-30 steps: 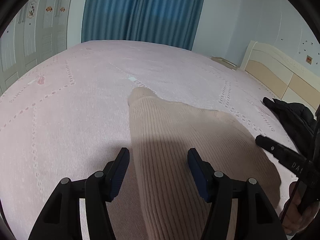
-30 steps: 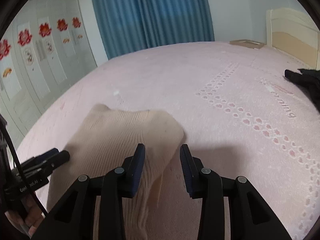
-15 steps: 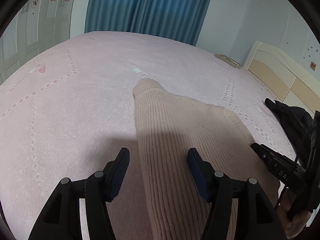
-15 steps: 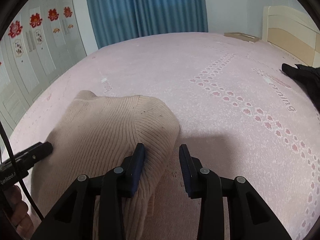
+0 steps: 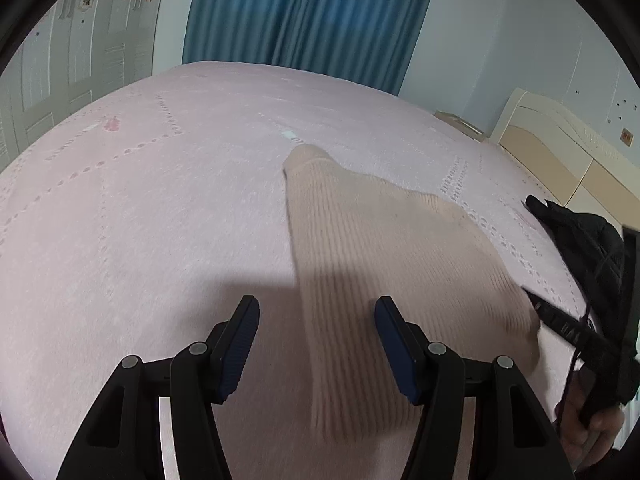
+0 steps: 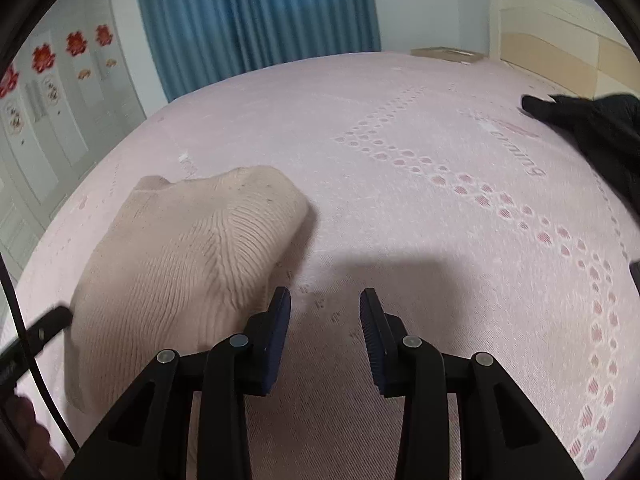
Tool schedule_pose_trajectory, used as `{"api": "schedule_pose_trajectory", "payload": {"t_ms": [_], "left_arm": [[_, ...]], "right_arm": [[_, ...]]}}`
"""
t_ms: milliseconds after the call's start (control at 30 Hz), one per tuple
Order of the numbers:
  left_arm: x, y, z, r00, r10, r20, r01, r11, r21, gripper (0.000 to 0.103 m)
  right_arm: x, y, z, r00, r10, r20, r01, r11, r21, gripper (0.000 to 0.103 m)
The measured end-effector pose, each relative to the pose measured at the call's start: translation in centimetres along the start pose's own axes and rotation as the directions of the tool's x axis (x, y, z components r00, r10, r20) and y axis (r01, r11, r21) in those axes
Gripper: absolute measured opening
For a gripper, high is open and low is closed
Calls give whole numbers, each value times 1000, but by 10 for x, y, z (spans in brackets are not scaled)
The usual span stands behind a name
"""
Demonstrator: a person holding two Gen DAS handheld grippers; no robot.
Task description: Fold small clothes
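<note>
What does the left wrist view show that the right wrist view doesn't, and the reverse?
Only the left wrist view: the left gripper, open, with the beige knit garment running between its fingers, and the right gripper's tip at the garment's right edge. Only the right wrist view: the right gripper, open over bare pink bedspread, garment to its left. Both: the garment, bedspread, blue curtain, headboard, black clothing.

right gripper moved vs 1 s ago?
Yes. The right gripper slid right off the beige sweater; its fingers now stand over bare pink bedspread.
</note>
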State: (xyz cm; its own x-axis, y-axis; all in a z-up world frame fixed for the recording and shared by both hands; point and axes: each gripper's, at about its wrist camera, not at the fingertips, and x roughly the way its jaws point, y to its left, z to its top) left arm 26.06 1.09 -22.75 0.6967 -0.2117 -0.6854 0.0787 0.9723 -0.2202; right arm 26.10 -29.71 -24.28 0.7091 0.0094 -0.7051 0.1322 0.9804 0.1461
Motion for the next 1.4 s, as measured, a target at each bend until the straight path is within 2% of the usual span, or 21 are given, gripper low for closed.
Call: {"api": "schedule_pose_trajectory", "payload": {"t_ms": [100, 233, 267, 367, 433, 533, 600, 733, 833, 1000, 1033, 1067, 1133, 1233, 1400], "left_arm": [[-12, 2, -10, 1000, 5, 2, -5, 1000, 19, 57], [-13, 4, -23, 999, 23, -43, -23, 1000, 17, 57], [-14, 4, -25, 998, 26, -49, -26, 1000, 16, 57], [-26, 5, -36, 998, 58, -40, -57, 998, 35, 57], [-34, 7, -45, 995, 83, -46, -81, 996, 45, 57], [-42, 14, -53, 991, 86, -100, -85, 996, 17, 56], [-55, 18, -58, 991, 60, -115, -64, 998, -28, 55], [-86, 10, -54, 993, 75, -95, -79, 996, -37, 55], [-111, -5, -43, 992, 99, -77, -99, 995, -2, 57], [-161, -33, -22, 993, 113, -22, -112, 993, 34, 59], [-168, -36, -20, 993, 119, -11, -119, 992, 37, 59], [-177, -41, -18, 991, 130, 6, -130, 991, 40, 60], [-191, -47, -14, 989, 147, 22, -148, 988, 51, 61], [-210, -55, -14, 986, 162, 41, -164, 985, 57, 61], [-230, -67, -16, 985, 161, 55, -165, 984, 72, 63]], "right_arm": [[-23, -2, -9, 998, 25, 51, -26, 1000, 7, 36], [-40, 3, -23, 996, 63, 58, -62, 998, -18, 36], [-40, 6, -24, 997, 59, 53, -57, 998, -27, 36], [-43, 13, -36, 999, -34, 33, 36, 998, -60, 36], [-49, 12, -44, 1000, -29, 8, 29, 998, -57, 36], [-60, 12, -50, 999, -22, -27, 21, 998, -54, 36], [-66, 13, -53, 998, -33, -59, 29, 998, -57, 37], [-92, 17, -53, 994, -44, -96, 40, 998, -48, 45], [-122, 29, -45, 995, -55, -77, 50, 996, -70, 51], [-173, 43, -33, 997, -69, -27, 66, 994, -90, 55], [-186, 46, -32, 997, -75, -7, 74, 993, -92, 61], [-198, 48, -32, 997, -75, 17, 76, 992, -96, 74], [-219, 52, -31, 996, -70, 64, 77, 990, -115, 88], [-242, 57, -34, 991, -86, 99, 100, 984, -148, 93], [-267, 60, -40, 991, -93, 100, 108, 981, -160, 96]]}}
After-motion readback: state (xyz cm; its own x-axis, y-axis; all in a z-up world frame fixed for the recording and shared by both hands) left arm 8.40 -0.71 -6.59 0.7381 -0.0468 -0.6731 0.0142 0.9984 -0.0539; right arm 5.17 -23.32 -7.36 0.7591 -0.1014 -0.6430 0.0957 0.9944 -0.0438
